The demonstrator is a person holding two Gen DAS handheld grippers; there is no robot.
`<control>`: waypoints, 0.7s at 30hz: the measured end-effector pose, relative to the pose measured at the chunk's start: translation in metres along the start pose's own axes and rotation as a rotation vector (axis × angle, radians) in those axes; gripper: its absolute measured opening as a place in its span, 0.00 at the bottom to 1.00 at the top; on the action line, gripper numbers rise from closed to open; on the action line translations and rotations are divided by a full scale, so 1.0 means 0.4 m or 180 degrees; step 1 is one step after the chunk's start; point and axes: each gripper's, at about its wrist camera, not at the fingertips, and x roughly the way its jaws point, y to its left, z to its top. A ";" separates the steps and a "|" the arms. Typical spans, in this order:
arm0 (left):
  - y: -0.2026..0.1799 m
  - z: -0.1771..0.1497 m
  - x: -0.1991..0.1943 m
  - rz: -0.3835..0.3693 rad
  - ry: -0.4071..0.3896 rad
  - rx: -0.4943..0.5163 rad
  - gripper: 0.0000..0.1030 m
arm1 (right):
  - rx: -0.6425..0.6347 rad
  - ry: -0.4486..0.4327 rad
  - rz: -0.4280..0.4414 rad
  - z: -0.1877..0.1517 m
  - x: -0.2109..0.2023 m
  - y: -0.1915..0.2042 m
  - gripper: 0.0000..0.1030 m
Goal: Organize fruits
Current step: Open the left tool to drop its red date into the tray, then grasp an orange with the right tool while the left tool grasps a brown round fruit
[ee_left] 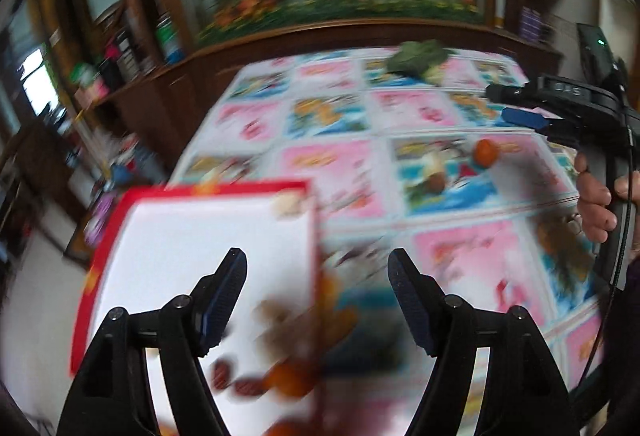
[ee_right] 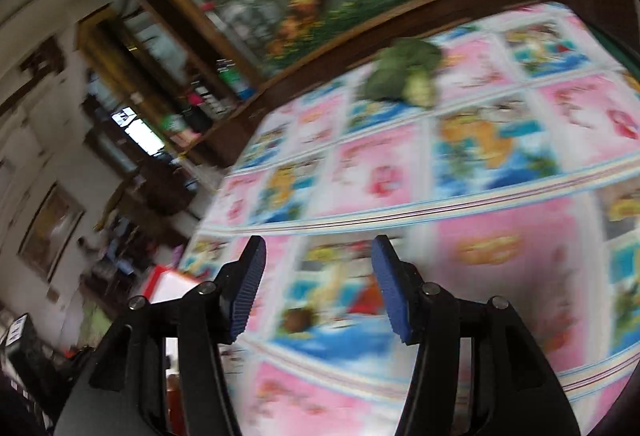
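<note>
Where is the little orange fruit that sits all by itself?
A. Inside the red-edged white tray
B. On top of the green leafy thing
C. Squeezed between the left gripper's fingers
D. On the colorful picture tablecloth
D: in the left wrist view the lone orange fruit rests on the tablecloth, apart from the red-edged white tray and the green leafy vegetable; the left gripper is open and holds nothing.

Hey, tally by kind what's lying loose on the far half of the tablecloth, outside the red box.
Orange fruit: 1
Brown fruit: 1
Bunch of leafy greens: 1
Total: 3
Nearer items are too blurred to count.
</note>
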 end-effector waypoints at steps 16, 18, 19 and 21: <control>-0.166 0.072 0.207 -0.0179 0.0102 -0.0017 0.72 | -0.0179 0.0423 -0.0475 -0.019 0.088 -0.041 0.55; -0.174 0.069 0.223 -0.0213 0.0150 -0.0017 0.72 | -0.0224 0.0438 -0.0546 -0.023 0.100 -0.037 0.55; -0.177 0.069 0.229 -0.0227 0.0169 -0.0024 0.72 | -0.0248 0.0445 -0.0580 -0.025 0.104 -0.035 0.55; -0.182 0.073 0.235 -0.0237 0.0178 -0.0045 0.72 | -0.0276 0.0481 -0.0610 -0.028 0.115 -0.033 0.53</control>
